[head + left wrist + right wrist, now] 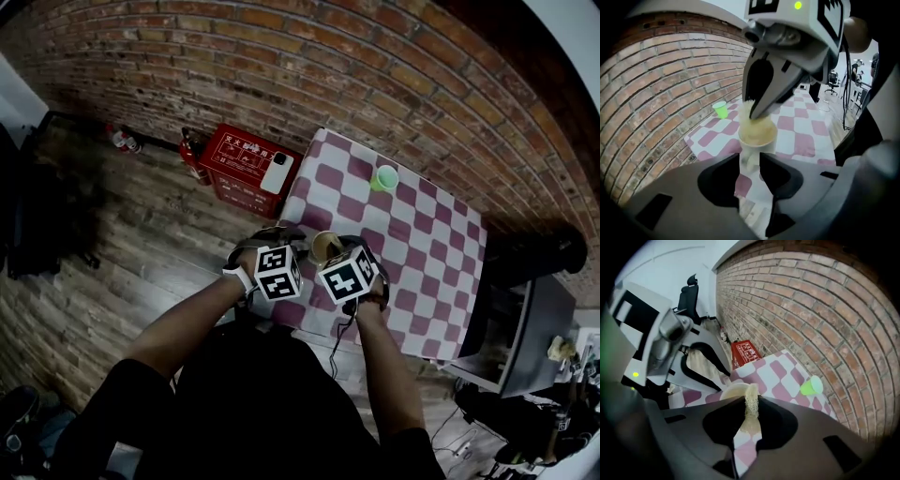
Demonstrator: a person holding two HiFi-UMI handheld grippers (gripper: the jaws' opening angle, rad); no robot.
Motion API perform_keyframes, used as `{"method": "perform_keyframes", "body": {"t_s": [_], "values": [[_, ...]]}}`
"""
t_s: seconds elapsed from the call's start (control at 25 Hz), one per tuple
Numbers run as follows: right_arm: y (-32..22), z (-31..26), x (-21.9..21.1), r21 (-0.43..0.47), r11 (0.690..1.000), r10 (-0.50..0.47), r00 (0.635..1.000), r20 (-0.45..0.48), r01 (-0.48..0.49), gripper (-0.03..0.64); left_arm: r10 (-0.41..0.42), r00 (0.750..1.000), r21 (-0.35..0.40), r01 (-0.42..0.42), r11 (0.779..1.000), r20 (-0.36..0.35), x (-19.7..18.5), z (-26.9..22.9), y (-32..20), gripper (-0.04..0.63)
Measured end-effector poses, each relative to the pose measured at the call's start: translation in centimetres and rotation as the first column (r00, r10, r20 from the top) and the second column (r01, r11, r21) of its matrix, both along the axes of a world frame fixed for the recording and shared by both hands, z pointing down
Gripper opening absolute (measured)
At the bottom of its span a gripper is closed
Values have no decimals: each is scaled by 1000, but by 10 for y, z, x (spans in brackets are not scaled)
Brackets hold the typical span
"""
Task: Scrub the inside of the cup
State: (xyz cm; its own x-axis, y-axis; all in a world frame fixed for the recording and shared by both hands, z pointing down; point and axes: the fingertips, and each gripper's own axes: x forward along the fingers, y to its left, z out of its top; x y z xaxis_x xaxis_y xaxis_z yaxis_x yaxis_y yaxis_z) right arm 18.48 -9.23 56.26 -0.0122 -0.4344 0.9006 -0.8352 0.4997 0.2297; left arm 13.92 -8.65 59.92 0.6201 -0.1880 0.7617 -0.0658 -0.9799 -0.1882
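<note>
The scrub looks to be in progress rather than finished. The left tongs [749, 162] are closed on the lower part of the pale cup [757, 136], holding it upright in the air just above the near edge of the desk [422, 272], which wears a pink-and-white checked cloth. The right tongs [752, 409] are clamped on a yellowish mesh scrub pad [751, 393]. Seen from the left gripper view, they come down from above with the pad's end pushed into the cup's mouth, so pad and inner wall appear to be in contact.

My guess is that the gripping and the lining up are done and the rubbing itself is what is in hand. How much of the inside has been covered cannot be told, since the pad fills the opening and hides the wall and bottom. No foam or water shows.

A green cup [384, 177] stands at the far side of the desk, close to the brick wall, untouched. A red box [246, 161] sits on the floor beside the desk's far left corner
</note>
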Motion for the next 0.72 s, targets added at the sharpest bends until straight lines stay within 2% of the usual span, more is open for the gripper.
{"method": "perform_keyframes", "body": {"t_s": [0.12, 0.24, 0.32, 0.4, 0.48, 0.56, 0.64, 0.72], "values": [[2, -57, 13, 141, 990, 18, 1000, -10, -16, 77, -19, 1000, -19, 19, 1000, -12, -5, -1, -5, 144], [1, -111, 33, 270, 961, 66, 998, -11, -60, 77, -42, 999, -38, 42, 998, -19, -9, -1, -9, 143], [1, -128, 36, 300, 951, 72, 997, 28, -77, 77, -52, 998, -49, 51, 997, -23, -11, -1, -9, 144], [2, -123, 27, 281, 959, 29, 997, 68, -47, 77, -53, 998, -53, 52, 997, -25, -10, -1, -8, 144], [6, -101, 12, 230, 972, -78, 994, 79, 58, 77, -49, 999, -52, 48, 997, -23, -8, -2, -6, 144], [9, -74, 1, 180, 965, -203, 978, 48, 191, 77, -44, 999, -49, 43, 998, -22, -7, -3, -4, 144], [11, -52, -5, 128, 938, -322, 947, -19, 321, 77, -41, 999, -49, 40, 998, -22, -9, -3, -4, 144], [14, -34, -10, 75, 896, -434, 898, -70, 438, 77, -43, 999, -49, 42, 998, -23, -11, -4, -4, 144]]}}
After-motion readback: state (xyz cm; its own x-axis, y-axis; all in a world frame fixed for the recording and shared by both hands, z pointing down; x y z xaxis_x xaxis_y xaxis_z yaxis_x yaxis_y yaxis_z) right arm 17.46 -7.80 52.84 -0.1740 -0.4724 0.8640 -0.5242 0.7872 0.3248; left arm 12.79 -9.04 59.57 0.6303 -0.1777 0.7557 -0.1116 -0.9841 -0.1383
